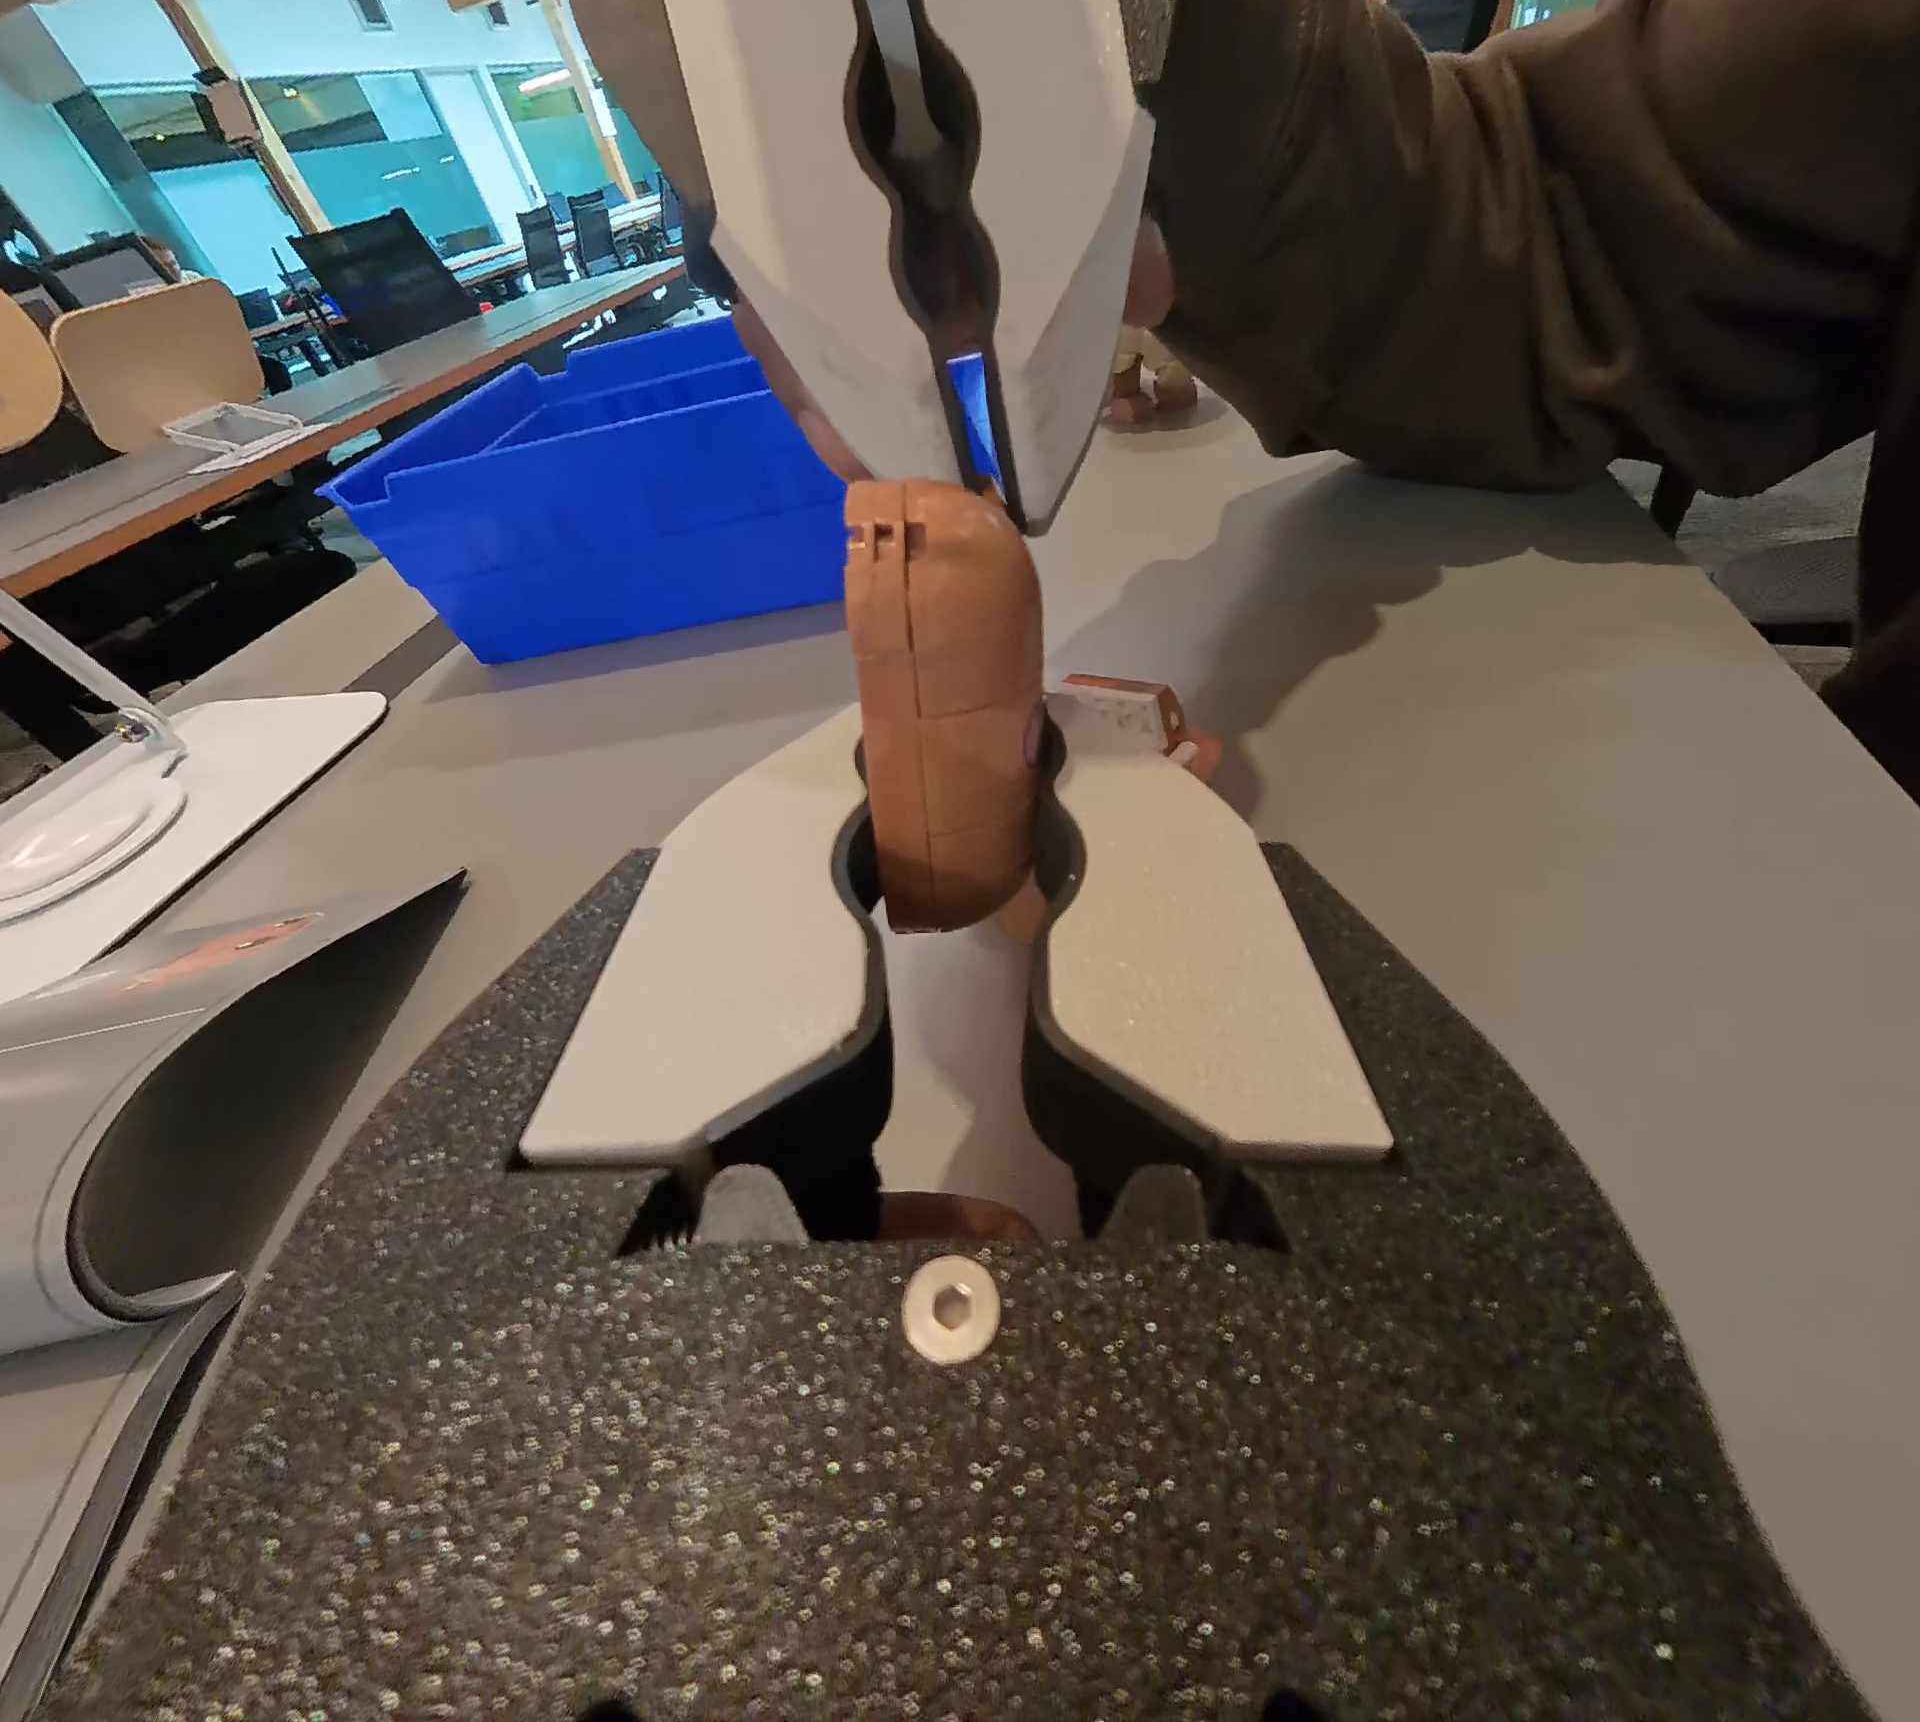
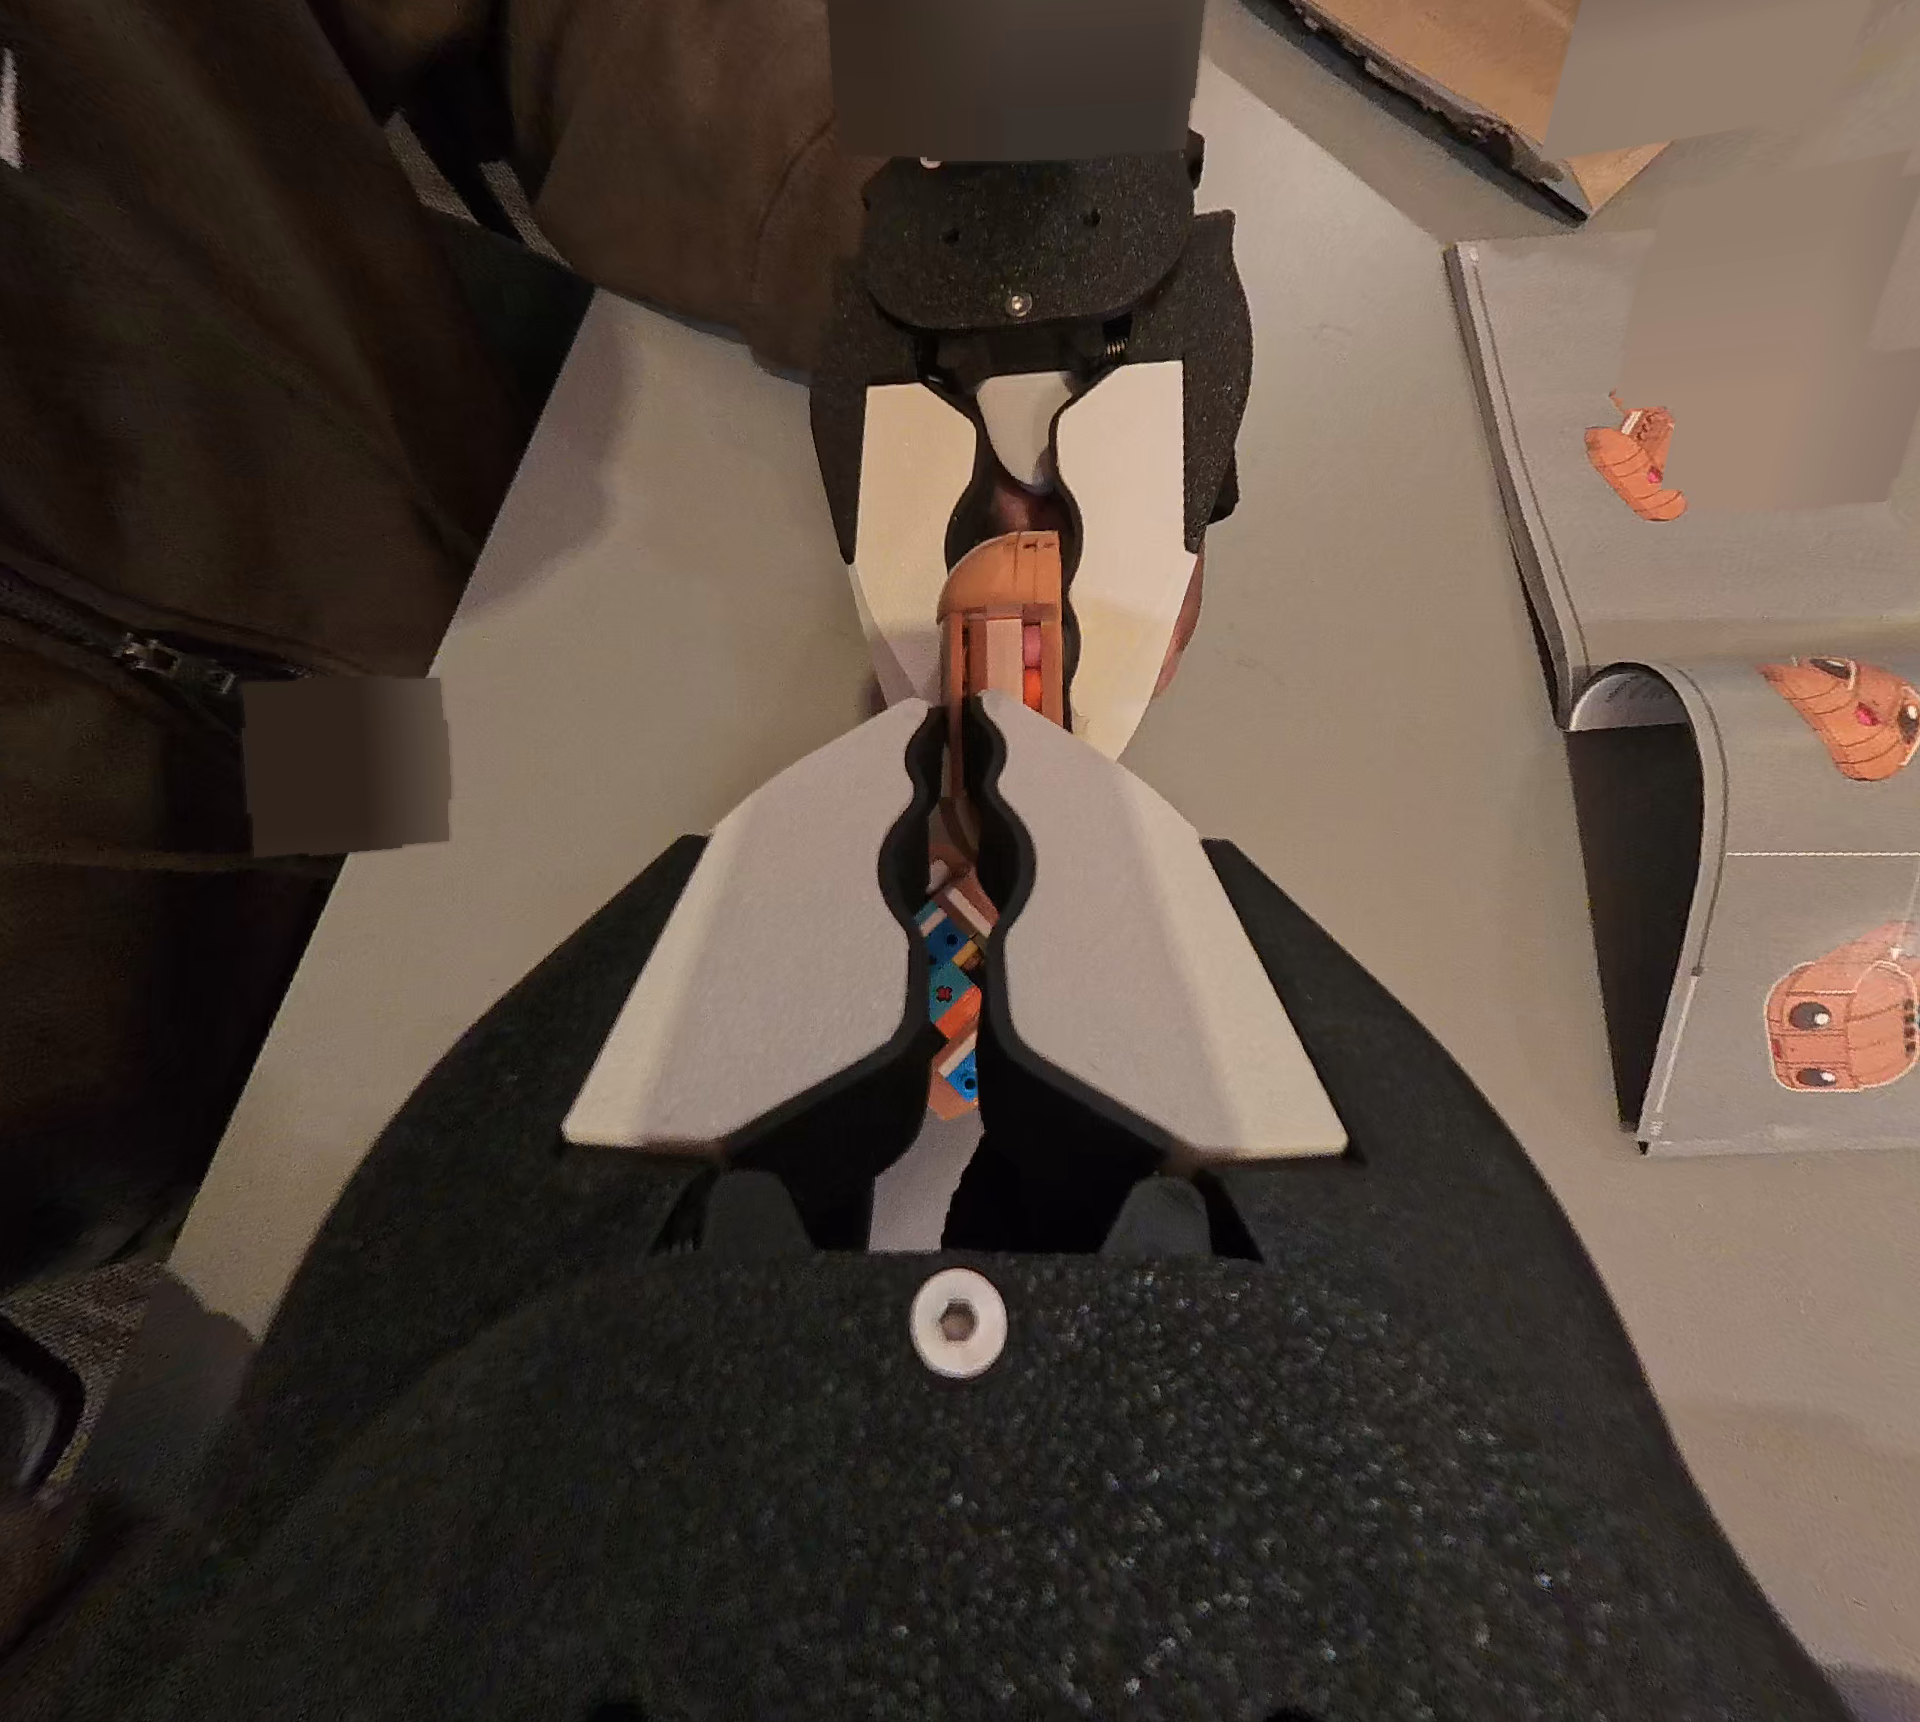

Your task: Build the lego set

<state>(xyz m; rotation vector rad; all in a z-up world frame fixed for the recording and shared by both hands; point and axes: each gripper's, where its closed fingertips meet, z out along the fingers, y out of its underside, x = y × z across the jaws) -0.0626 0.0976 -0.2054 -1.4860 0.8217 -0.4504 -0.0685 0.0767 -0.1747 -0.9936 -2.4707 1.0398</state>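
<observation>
pinching the brown lego model (image 1: 951, 716) low on its two flat sides with the left tongs (image 1: 951, 768), stood on end and lifted clear of the worktop (image 1: 1455, 841). probably held this way to leave the model's top edge free and steady for work from above.

meeting that top edge, at its right corner, with the tips of the right tongs (image 1: 997, 488), pressed nearly together with only a thin slit between them. cannot tell whether a small part or the model's own edge sits in that slit. looks like a push or a fitting of a part at the model's top, with the left grip as the brace.

from the right wrist view, looking along the model's open side: blue and orange bricks inside, so the build seems well along but not closed up.

left lying just behind the model, a small brown-and-white piece (image 1: 1117, 716), likely kept near for a later step. farther behind the model, a blue bin (image 1: 623, 509). to the model's left, the open instruction booklet (image 1: 208, 1101), kept in sight for checking.
</observation>
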